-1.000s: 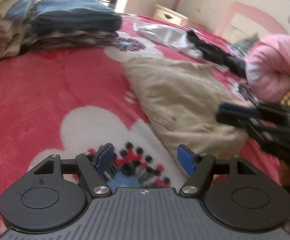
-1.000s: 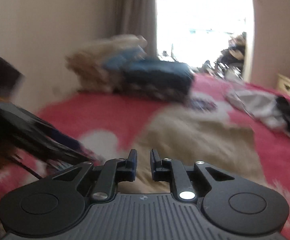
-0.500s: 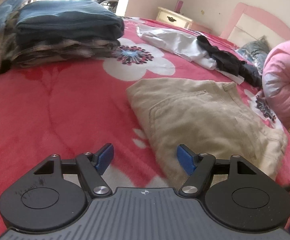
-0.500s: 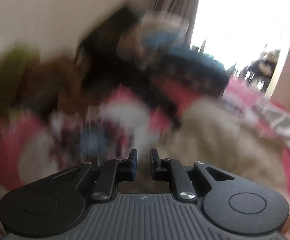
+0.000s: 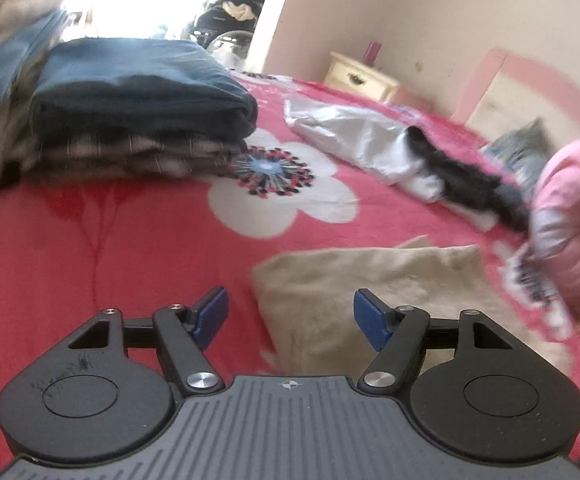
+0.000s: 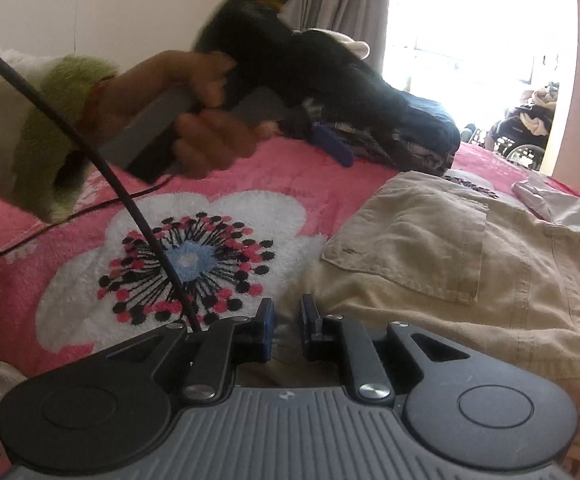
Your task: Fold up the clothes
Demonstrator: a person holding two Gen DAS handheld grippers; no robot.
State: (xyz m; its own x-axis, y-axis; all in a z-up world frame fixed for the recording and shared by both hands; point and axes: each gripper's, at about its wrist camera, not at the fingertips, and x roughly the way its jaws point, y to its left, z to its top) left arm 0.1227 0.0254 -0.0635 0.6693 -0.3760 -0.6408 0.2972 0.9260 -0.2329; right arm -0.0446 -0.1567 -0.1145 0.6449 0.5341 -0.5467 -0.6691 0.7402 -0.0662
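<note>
Khaki trousers (image 6: 470, 256) cut off below

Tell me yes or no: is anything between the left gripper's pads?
No. The left gripper stands open above the beige trousers, pads touching nothing.

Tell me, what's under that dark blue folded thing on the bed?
The dark blue garment tops a stack: under it lie folded plaid clothes, resting on the red blanket. Only their edges show; how many pieces are there, and anything deeper in the stack, is covered.
</note>
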